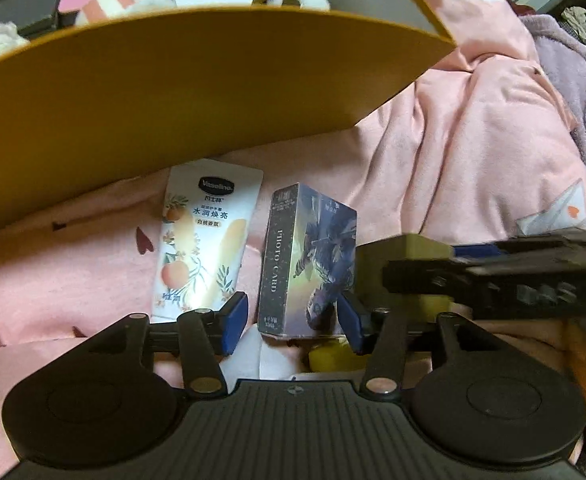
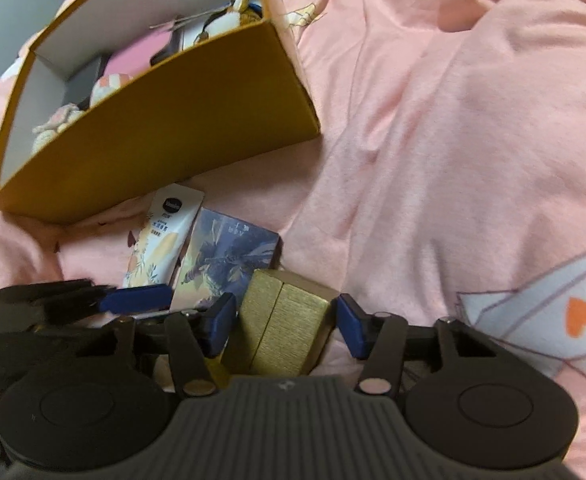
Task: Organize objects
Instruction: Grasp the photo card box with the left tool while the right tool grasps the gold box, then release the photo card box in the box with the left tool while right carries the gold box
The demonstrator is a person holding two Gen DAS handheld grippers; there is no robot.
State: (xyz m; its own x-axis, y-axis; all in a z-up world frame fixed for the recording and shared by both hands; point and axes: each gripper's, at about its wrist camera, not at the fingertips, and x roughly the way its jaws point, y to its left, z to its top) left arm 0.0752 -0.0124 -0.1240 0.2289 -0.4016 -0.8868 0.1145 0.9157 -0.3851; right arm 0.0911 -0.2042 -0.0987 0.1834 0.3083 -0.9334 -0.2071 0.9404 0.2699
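Note:
A photo card box [image 1: 307,260] stands on the pink bedspread between the fingers of my open left gripper [image 1: 293,322], with a gap on its left side. A white Vaseline tube [image 1: 203,240] lies left of it. A gold box [image 2: 285,328] sits between the fingers of my open right gripper [image 2: 285,326], gaps on both sides. The card box [image 2: 225,264] and the tube [image 2: 161,240] lie just beyond it. The right gripper crosses the left wrist view at the right [image 1: 493,276]. The left gripper's blue finger [image 2: 137,298] shows in the right wrist view.
A yellow cardboard box [image 1: 197,92] with white inner walls stands just behind the objects, also in the right wrist view [image 2: 165,136]; it holds plush toys, a pink item and a dark item. A yellow object [image 1: 333,356] lies under the left gripper. Pink bedspread [image 2: 453,140] spreads right.

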